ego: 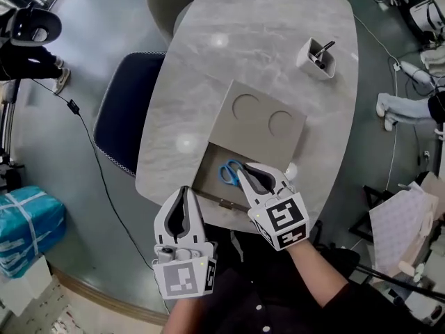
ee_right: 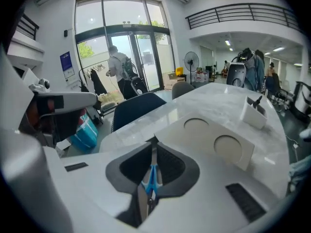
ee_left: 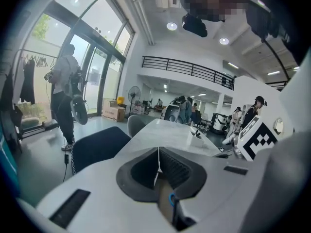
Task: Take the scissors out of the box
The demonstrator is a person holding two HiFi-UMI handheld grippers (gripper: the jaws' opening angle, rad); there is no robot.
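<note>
Edges first: the grey cardboard box [ego: 261, 120], w/ two round recesses on its top, sits at the near end of the pale marble-pattern bench [ego: 278, 61]. Its open part faces us, and its front wall lies close to the bench's near rim. Beyond the box the bench is bare up to a small white holder [ego: 318, 56] w/ dark pens, well apart at the far right. A dark blue padded chair [ego: 128, 110] is tucked in at the bench's left side, and a grey chair [ego: 170, 2] stands at the far end.

The blue-handled scissors [ego: 231, 173] lie inside the box's open part, handles toward the left. The right claw [ego: 247, 167] points down into that opening, w/ its tips just beside the handles. In the right gripper view we see the blue handles [ee_right: 152, 177] through the thin slit between the jaws. The jaws stand a little apart, released, not pressing on the scissors. The left claw [ego: 184, 188] hangs at the box's near-left corner, over the bench rim. Its jaws are clenched together, w/ nothing between the tips.

Room: a grey glossy floor, a black cable trailing across it on the left, and a teal wrapped package [ego: 28, 221] at the lower left. Both gripper views show tall glass doors, a person w/ a backpack [ee_right: 119, 64] near them, a railed upper gallery and more people further back.
</note>
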